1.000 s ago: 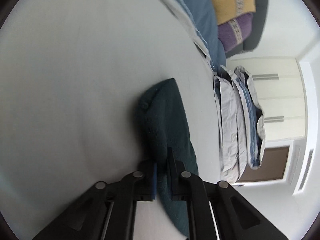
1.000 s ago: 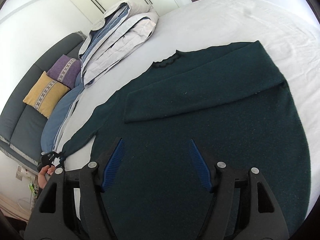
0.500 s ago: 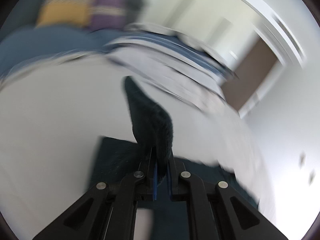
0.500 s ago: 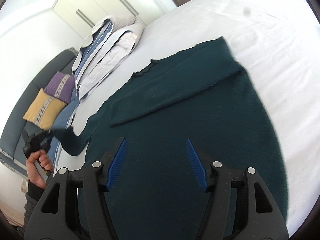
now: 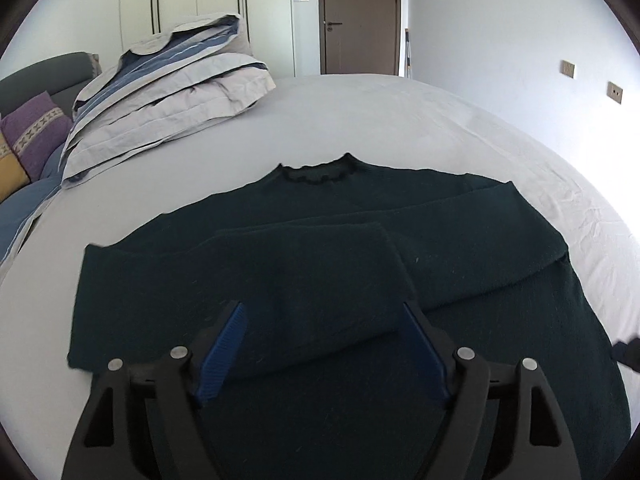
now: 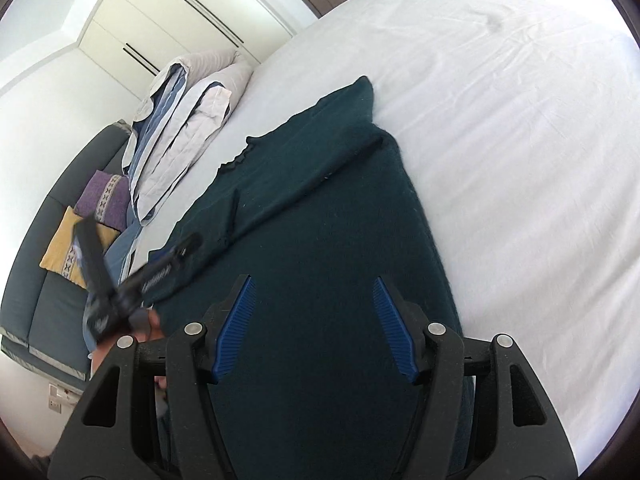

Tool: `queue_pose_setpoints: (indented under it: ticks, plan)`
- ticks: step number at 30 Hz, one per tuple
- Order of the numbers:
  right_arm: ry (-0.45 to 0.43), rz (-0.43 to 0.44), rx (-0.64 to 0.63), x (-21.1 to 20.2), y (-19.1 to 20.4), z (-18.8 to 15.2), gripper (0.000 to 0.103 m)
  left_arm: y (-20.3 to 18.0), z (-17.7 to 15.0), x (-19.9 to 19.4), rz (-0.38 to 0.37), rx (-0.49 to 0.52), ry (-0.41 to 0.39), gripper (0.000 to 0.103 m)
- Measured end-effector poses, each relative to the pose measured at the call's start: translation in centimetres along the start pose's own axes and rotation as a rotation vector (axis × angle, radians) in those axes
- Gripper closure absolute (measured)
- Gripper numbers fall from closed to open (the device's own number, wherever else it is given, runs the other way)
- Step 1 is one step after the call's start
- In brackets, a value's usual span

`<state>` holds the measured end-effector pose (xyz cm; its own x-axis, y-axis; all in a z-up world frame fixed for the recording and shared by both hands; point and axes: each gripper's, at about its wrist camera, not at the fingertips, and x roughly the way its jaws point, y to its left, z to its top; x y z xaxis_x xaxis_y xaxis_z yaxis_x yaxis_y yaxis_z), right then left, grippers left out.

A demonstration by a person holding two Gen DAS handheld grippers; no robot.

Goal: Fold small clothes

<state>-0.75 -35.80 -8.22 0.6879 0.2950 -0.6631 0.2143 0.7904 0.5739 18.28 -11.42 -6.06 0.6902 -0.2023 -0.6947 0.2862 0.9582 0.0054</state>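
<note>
Your left gripper (image 5: 322, 344) stands with its jaws spread wide and nothing between them, poised over the dark green sweater (image 5: 320, 264), whose folded-in sleeve (image 5: 304, 280) lies straight ahead between the blue pads (image 5: 224, 346). Your right gripper (image 6: 316, 326) is likewise wide apart and holding nothing, above the lower body of the sweater (image 6: 320, 248). The sweater lies flat on the white bed (image 5: 400, 120), collar (image 5: 320, 174) toward the far side, both sleeves laid across the chest, the other sleeve (image 5: 480, 236) reaching in from the right-hand shoulder. In the right wrist view your left gripper (image 6: 132, 280) shows blurred at the sweater's left edge, your hand (image 6: 148, 328) just behind it. Beyond the collar a folded grey and blue duvet (image 5: 168, 92) is stacked on the bed. A purple cushion (image 5: 32, 128) and a yellow cushion (image 6: 76, 244) rest against the grey headboard (image 5: 40, 76). A wardrobe (image 5: 192, 0) and a brown door (image 5: 360, 16) line the far wall.
</note>
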Motion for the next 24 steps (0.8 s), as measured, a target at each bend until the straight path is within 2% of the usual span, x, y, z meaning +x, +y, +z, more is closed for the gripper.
queue_pose_setpoints:
  ticks: [3,7,9,13,16,18,19,21,24]
  plan:
    - [0.016,0.051,-0.037,2.3,2.8,1.8,0.043,3.1,-1.7,-2.0,-0.039,-0.067,-0.003,0.022]
    - [0.071,0.095,-0.121,7.0,8.5,3.9,0.043,6.9,-3.8,-4.3,-0.041,-0.175,-0.007,0.023]
    - [0.107,0.085,-0.164,9.9,11.3,4.7,0.043,9.4,-4.6,-4.9,-0.04,-0.241,-0.004,0.024]
    - [0.183,-0.028,-0.212,16.3,14.5,6.1,0.043,13.1,-5.9,-5.8,-0.028,-0.329,-0.002,0.027]
    - [0.249,-0.115,-0.2,20.0,14.5,6.0,0.043,14.6,-6.8,-6.4,-0.031,-0.363,-0.002,0.027]
    - [0.243,-0.137,-0.212,20.8,14.6,5.7,0.046,15.2,-7.1,-6.5,-0.03,-0.376,0.0,0.027]
    - [0.236,-0.137,-0.231,20.8,14.9,5.6,0.05,15.5,-7.3,-6.5,-0.035,-0.387,0.0,0.027]
    - [0.249,-0.137,-0.273,20.9,15.6,5.4,0.087,15.9,-7.4,-6.6,-0.044,-0.404,-0.005,0.027]
    - [0.213,-0.154,-0.346,20.1,16.7,5.3,0.096,16.4,-7.2,-7.1,-0.055,-0.429,-0.025,0.027]
